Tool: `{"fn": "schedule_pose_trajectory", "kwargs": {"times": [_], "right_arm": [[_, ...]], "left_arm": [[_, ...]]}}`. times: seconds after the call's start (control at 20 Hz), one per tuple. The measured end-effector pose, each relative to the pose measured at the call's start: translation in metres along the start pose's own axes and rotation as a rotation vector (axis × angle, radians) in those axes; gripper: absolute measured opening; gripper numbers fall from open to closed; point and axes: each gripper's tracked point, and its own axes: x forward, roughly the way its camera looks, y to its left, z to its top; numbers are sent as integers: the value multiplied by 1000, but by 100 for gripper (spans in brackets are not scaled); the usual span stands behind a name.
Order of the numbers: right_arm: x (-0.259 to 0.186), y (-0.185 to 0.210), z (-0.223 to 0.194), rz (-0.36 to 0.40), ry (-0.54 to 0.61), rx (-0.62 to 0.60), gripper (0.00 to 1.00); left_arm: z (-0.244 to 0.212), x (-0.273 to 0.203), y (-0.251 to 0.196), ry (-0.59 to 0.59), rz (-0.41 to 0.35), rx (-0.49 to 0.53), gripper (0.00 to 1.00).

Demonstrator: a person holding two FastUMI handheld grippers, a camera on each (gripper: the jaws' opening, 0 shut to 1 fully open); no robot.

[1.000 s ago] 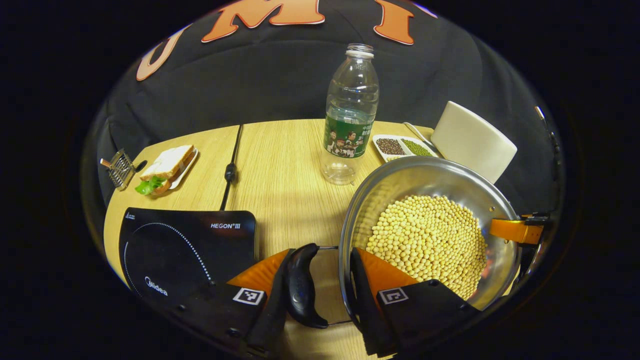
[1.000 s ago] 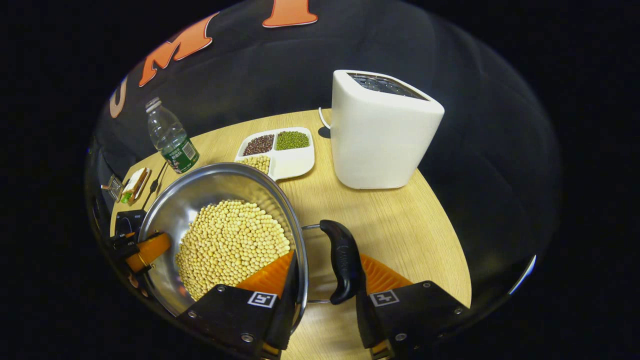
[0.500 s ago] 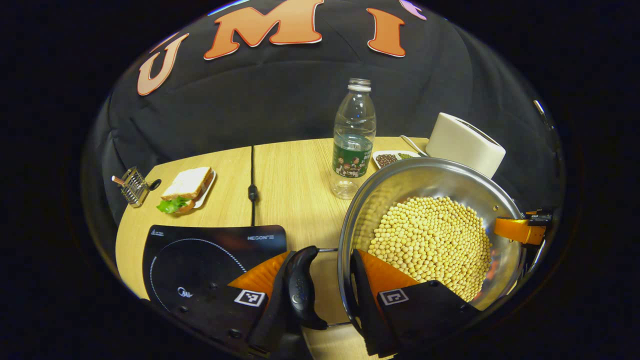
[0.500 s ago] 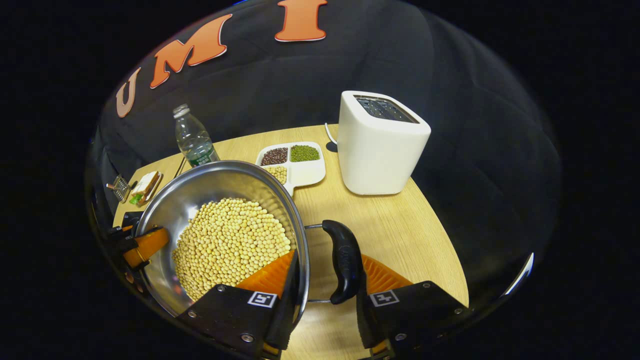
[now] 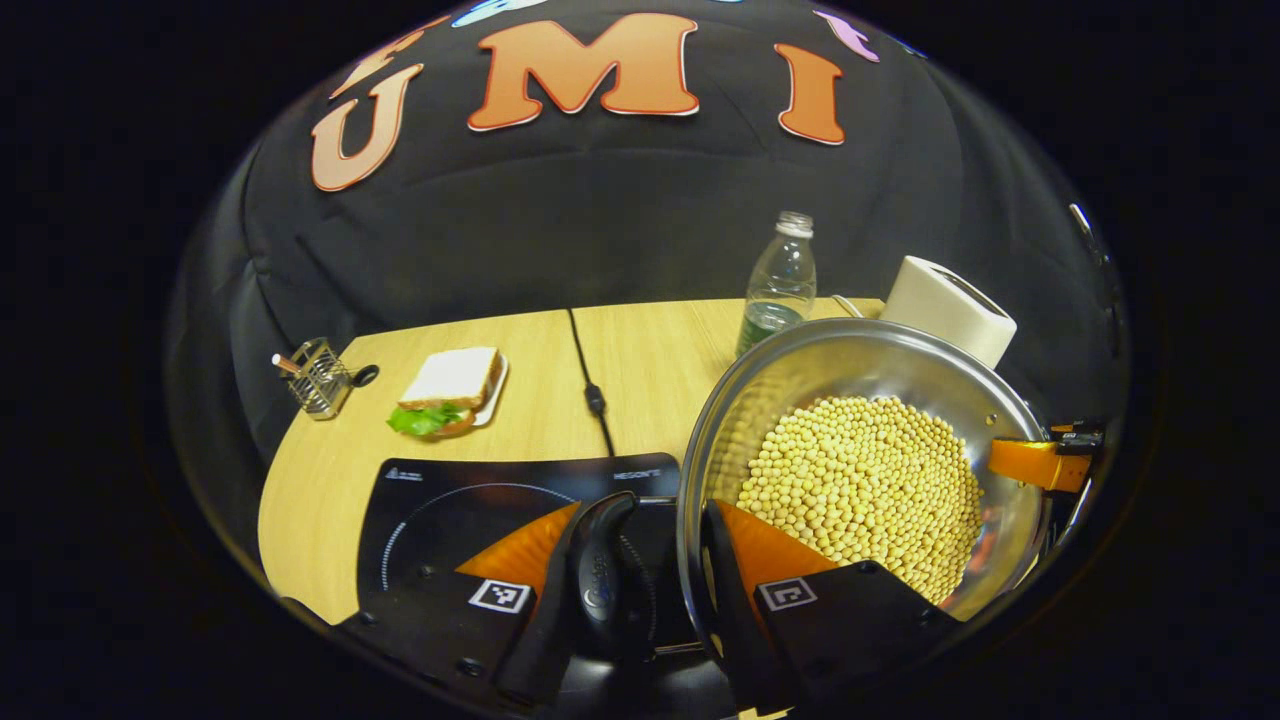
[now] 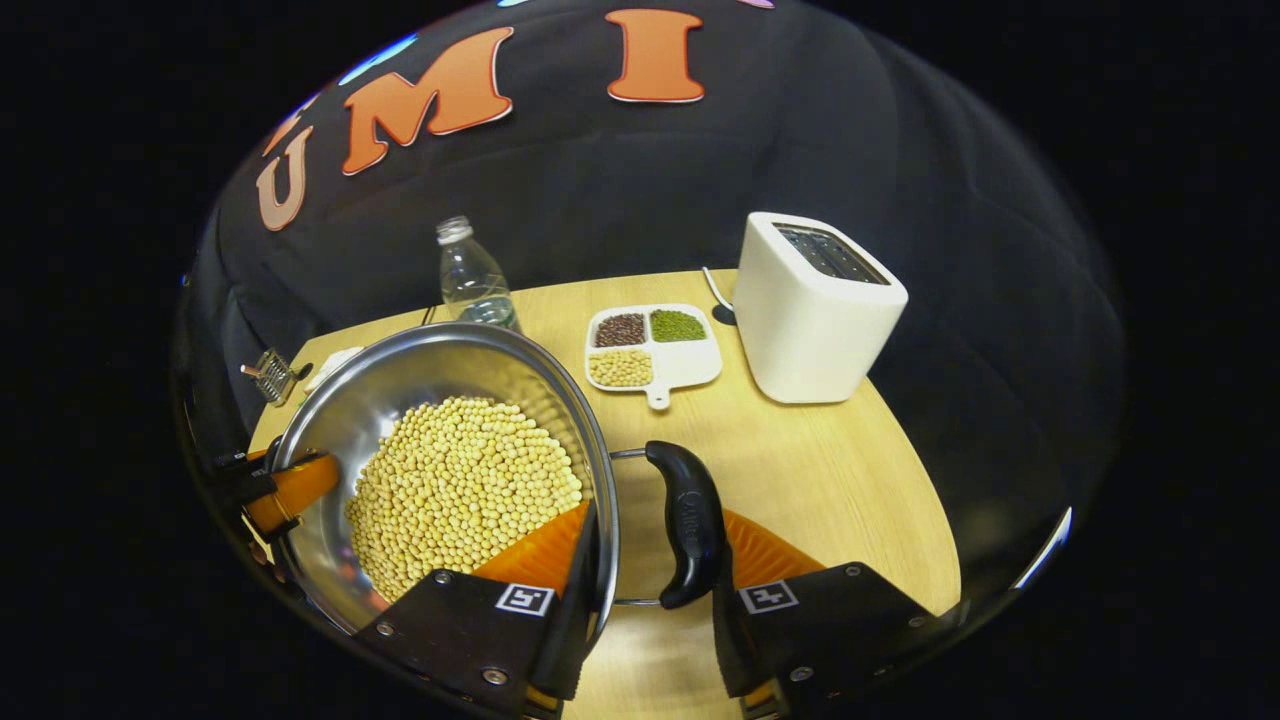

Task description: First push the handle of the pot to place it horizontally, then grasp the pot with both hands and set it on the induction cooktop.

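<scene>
A steel pot (image 5: 790,390) full of soybeans (image 5: 865,485) hangs above the wooden table, carried from both sides. My left gripper (image 5: 645,520) is shut on it, one finger outside the black side handle (image 5: 600,575) and the other inside the rim. My right gripper (image 6: 655,530) grips the opposite black handle (image 6: 685,520) and rim of the pot (image 6: 400,385) the same way. Each gripper shows across the pot in the other's view: the right gripper (image 5: 1040,465), the left gripper (image 6: 285,490). The black induction cooktop (image 5: 450,495) lies below the left handle.
Behind the cooktop are a sandwich on a plate (image 5: 450,385), a wire holder (image 5: 318,375) and a black cable (image 5: 590,385). A water bottle (image 5: 780,285), a white toaster (image 6: 815,310) and a divided dish of beans (image 6: 650,345) stand farther back on the right.
Both grippers have lifted the pot and carried it left and back. The cooktop has slid in under the left handle, and the bottle, dish and toaster look smaller and farther.
</scene>
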Motion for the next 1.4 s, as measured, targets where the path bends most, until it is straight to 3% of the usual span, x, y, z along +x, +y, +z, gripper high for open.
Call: {"fn": "schedule_pose_trajectory", "kwargs": {"times": [0.2, 0.4, 0.6, 1.4], "right_arm": [[1, -2, 5, 24, -11, -26, 53], [9, -8, 6, 53, -15, -45, 53], [12, -10, 12, 74, -19, -66, 53], [17, -13, 21, 158, -19, -101, 53]], "left_arm": [[0, -5, 3, -9, 26, -15, 65], [-1, -9, 3, -16, 57, -25, 71], [-1, -13, 3, -18, 81, -52, 65], [-6, -18, -4, -30, 195, -63, 68]]}}
